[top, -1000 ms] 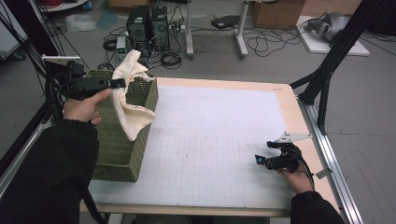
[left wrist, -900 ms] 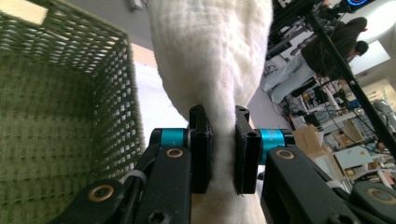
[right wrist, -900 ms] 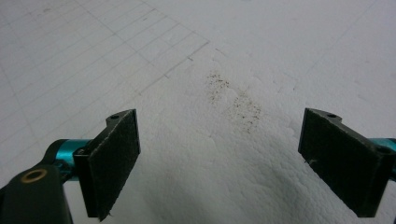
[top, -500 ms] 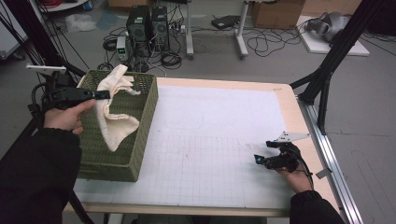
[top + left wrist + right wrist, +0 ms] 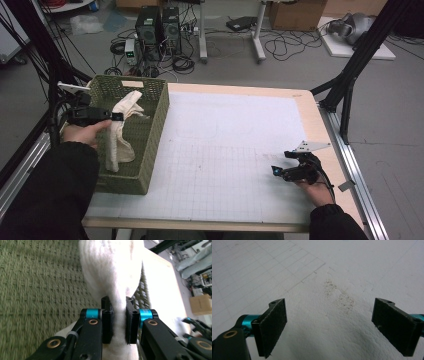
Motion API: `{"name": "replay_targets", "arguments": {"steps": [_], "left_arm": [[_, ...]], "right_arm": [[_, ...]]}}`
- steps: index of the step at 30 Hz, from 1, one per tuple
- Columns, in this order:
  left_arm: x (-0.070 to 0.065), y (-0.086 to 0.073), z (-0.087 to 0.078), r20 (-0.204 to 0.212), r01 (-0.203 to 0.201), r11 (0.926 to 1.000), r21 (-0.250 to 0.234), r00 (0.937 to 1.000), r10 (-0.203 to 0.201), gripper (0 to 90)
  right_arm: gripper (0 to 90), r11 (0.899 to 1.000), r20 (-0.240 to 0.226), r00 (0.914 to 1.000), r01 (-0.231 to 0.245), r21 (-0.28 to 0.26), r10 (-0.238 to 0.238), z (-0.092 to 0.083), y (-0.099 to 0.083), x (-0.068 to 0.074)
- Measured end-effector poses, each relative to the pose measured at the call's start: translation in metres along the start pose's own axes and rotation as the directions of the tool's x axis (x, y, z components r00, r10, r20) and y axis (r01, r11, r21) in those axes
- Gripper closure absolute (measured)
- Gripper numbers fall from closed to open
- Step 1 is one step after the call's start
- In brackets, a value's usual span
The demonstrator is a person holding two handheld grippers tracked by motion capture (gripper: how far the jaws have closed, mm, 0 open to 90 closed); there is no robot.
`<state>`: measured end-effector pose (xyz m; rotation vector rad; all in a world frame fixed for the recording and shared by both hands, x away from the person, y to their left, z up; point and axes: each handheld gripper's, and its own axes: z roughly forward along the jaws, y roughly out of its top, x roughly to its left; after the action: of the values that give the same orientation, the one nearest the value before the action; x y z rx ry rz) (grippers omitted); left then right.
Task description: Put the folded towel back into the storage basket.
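Over the bench's [image 5: 300, 102] left edge, the left hand-held gripper [image 5: 116, 116] pinches a cream cloth [image 5: 120, 135] that hangs into a green woven basket [image 5: 150, 145]. A white gridded mat [image 5: 225, 150] covers the wooden top; the right hand-held gripper [image 5: 276, 171] rests there, jaws wide apart. Beyond, computer towers [image 5: 159, 27] and tangled cables [image 5: 280, 47] crowd the grey floor.

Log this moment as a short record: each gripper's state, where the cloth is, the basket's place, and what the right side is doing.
left gripper: shut on the white cloth, held over the basket
white cloth: hangs from the jaws down into the basket
green woven basket: stands at the left edge of the table
right gripper: open, nothing between its jaws, low over the white grid mat near the table's right front
mat: a patch of dark specks ahead of the right gripper
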<state>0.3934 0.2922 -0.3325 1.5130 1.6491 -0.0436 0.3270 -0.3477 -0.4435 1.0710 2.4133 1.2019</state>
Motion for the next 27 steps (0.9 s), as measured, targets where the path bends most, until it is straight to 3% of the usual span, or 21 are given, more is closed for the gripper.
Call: {"name": "replay_targets", "arguments": {"steps": [4, 8, 9, 14, 16, 17, 20, 21, 25, 27], "left_arm": [[0.005, 0.002, 0.014, -0.038, -0.006, 0.9998, -0.019, 0.9993, 0.005, 79.8], [0.009, 0.004, 0.026, -0.040, 0.002, 0.9984, -0.057, 0.9992, -0.005, 79.7], [0.011, 0.005, 0.028, -0.021, 0.016, 0.9970, -0.076, 0.9996, -0.018, 79.7], [0.013, 0.008, 0.039, -0.069, -0.034, 0.9928, -0.115, 0.9973, 0.026, 79.1], [0.013, 0.010, 0.046, -0.118, -0.064, 0.9948, -0.079, 0.9915, 0.055, 78.7], [0.012, 0.010, 0.050, -0.154, -0.088, 0.9937, -0.069, 0.9851, 0.077, 78.3], [0.015, 0.010, 0.057, -0.194, -0.072, 0.9951, -0.067, 0.9792, 0.058, 77.7], [0.017, 0.009, 0.060, -0.221, -0.067, 0.9962, -0.056, 0.9738, 0.053, 77.7], [0.024, 0.006, 0.069, -0.262, -0.054, 0.9985, 0.010, 0.9634, 0.055, 76.8], [0.025, 0.003, 0.074, -0.295, -0.070, 0.9964, 0.048, 0.9520, 0.081, 75.7]], "right_arm": [[12.0, 1.000, -0.004, 1.0000, 0.000, 0.003, 0.000, 0.002, 0.000, -0.001], [12.0, 1.000, -0.005, 1.0000, 0.003, 0.002, -0.003, 0.003, 0.000, -0.001], [12.0, 1.000, -0.006, 1.0000, 0.003, 0.003, -0.003, 0.003, 0.000, -0.001], [12.0, 1.000, -0.011, 0.9999, 0.006, 0.002, -0.006, 0.004, 0.001, 0.000], [12.0, 1.000, -0.010, 0.9999, 0.008, 0.001, -0.008, 0.004, 0.001, 0.000], [12.0, 1.000, -0.010, 0.9999, 0.007, -0.002, -0.007, 0.004, 0.001, 0.001], [12.0, 1.000, -0.011, 0.9999, 0.012, -0.003, -0.012, 0.004, 0.002, 0.000], [12.0, 1.000, -0.013, 0.9999, 0.012, -0.005, -0.012, 0.004, 0.002, 0.000], [12.0, 1.000, -0.015, 0.9998, 0.012, -0.004, -0.012, 0.003, 0.002, 0.001], [12.0, 1.000, -0.016, 0.9997, 0.020, -0.005, -0.020, 0.004, 0.002, 0.001]]}}
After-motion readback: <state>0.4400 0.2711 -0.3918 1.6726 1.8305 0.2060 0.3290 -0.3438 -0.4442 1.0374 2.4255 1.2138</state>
